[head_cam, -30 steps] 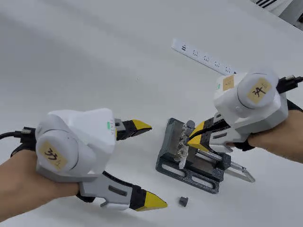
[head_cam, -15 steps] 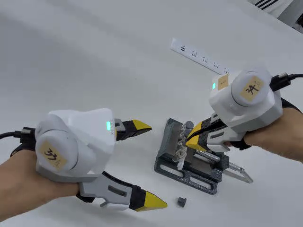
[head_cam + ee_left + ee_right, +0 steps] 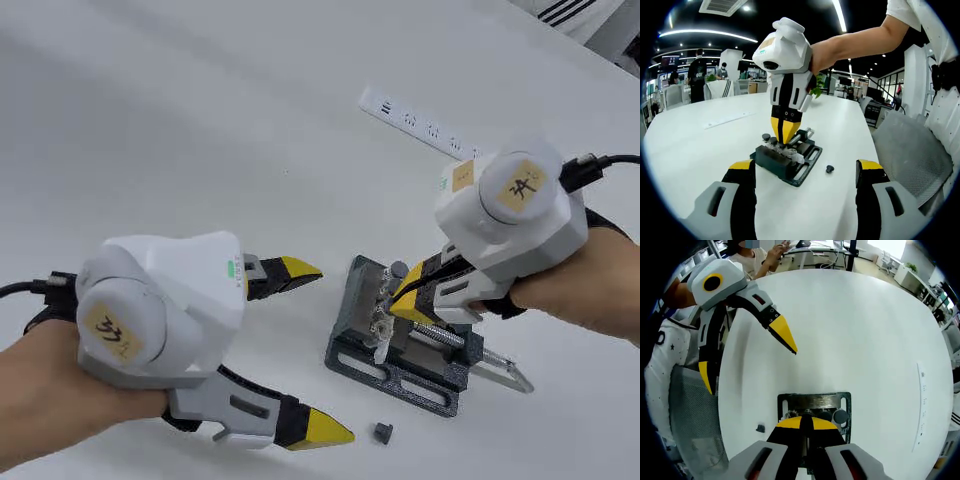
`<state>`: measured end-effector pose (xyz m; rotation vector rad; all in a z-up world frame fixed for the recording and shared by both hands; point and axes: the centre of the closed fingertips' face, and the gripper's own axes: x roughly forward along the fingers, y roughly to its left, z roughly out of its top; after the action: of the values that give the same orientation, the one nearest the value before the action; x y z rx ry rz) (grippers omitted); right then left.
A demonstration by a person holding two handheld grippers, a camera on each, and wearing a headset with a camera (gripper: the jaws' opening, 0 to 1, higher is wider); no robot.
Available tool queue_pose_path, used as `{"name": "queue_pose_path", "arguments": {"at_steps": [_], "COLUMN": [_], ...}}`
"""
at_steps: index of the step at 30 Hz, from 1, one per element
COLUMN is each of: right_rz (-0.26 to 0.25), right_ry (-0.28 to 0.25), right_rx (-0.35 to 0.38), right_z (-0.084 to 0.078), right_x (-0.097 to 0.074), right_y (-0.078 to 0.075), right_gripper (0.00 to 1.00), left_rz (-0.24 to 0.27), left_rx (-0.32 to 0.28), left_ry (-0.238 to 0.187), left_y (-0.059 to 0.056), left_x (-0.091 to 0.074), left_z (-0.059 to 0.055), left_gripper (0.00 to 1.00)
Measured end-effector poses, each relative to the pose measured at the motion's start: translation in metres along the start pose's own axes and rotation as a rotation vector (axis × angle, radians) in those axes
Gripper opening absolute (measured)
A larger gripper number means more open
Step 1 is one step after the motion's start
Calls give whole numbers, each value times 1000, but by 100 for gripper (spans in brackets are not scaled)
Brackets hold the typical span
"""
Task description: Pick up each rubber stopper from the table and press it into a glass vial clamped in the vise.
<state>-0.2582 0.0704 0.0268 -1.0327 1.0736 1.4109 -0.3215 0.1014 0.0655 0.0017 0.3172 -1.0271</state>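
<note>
Shift: my right gripper (image 3: 403, 297) has tipped more upright over the vise (image 3: 395, 372) in the last second, its tips staying above the clamp; my left gripper (image 3: 315, 350) has not budged.
Left gripper: nearest me, jaws spread wide with nothing between them, hanging short of the vise. The round sticker (image 3: 110, 333) on its back is handwritten and reads like "33".
Loose stopper (image 3: 382, 432): small, dark grey, lying on the white table (image 3: 200, 130) just beside the vise's near edge, apart from both grippers.
Vise: dark metal, flat on the table, screw handle toward my right hand.
Vials (image 3: 383, 318): clear glass, clamped in a row in the vise; the far one carries a seated stopper (image 3: 399, 268).
Right gripper: yellow tips pressed together, pointing down onto the row of vials; I cannot tell whether a stopper sits between them. Its second sticker (image 3: 520, 185) reads like "34".
Power strip (image 3: 420, 122): white, farthest, well beyond the vise; markings too small to read.
</note>
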Motion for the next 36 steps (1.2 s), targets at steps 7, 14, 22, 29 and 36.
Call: {"name": "queue_pose_path", "arguments": {"at_steps": [7, 14, 22, 29, 36], "right_rz": [-1, 3, 2, 7, -14], "right_ry": [6, 13, 20, -5, -50], "right_rx": [-4, -3, -13, 22, 24], "right_z": [0, 1, 2, 1, 0], "right_x": [0, 1, 1, 0, -1], "right_y": [-1, -1, -1, -1, 0], "right_gripper": [0, 0, 0, 1, 1], "left_rz": [-1, -6, -4, -15, -9], "left_rx": [1, 3, 4, 15, 21], "left_ry": [-2, -2, -1, 7, 19], "left_y": [0, 0, 2, -2, -2], "left_x": [0, 1, 0, 2, -1], "left_z": [0, -1, -2, 0, 1], "left_gripper": [81, 81, 81, 81, 81]}}
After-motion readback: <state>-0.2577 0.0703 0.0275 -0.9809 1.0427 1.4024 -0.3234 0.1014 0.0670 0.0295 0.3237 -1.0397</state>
